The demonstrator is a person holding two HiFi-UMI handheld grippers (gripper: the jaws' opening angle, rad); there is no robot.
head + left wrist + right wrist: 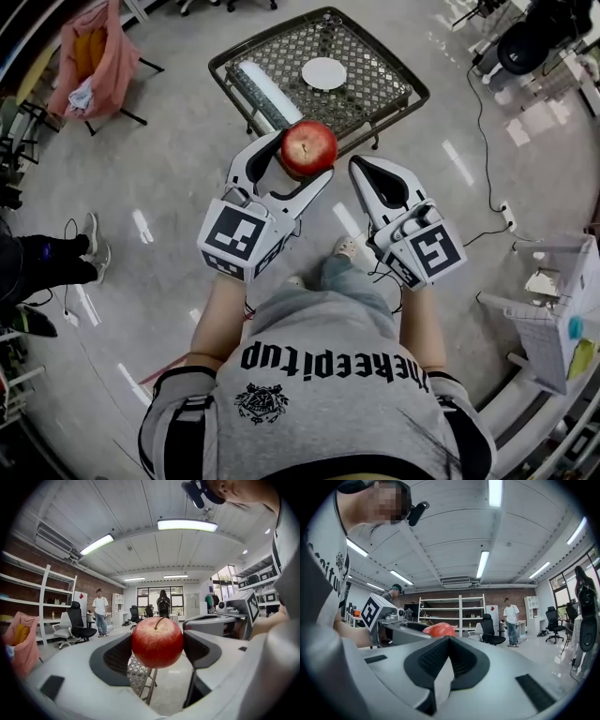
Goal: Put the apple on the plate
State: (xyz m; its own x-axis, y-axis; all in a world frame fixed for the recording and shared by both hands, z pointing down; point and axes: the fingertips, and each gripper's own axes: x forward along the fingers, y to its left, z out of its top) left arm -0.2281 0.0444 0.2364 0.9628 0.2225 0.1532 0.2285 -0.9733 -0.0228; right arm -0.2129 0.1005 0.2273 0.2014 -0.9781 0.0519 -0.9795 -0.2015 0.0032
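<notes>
Apple gripped between jaws of left hand-held gripper, held in mid-air, well apart from plate on desk. Right hand-held gripper closed, empty.

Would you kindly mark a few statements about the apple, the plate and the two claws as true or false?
1. The left claw is shut on the apple. True.
2. The apple lies on the plate. False: the apple is held in the air, short of the plate, which has nothing on it.
3. The right claw is open. False: its jaws are together, with nothing between them.
4. The plate sits on the mesh table. True.
</notes>
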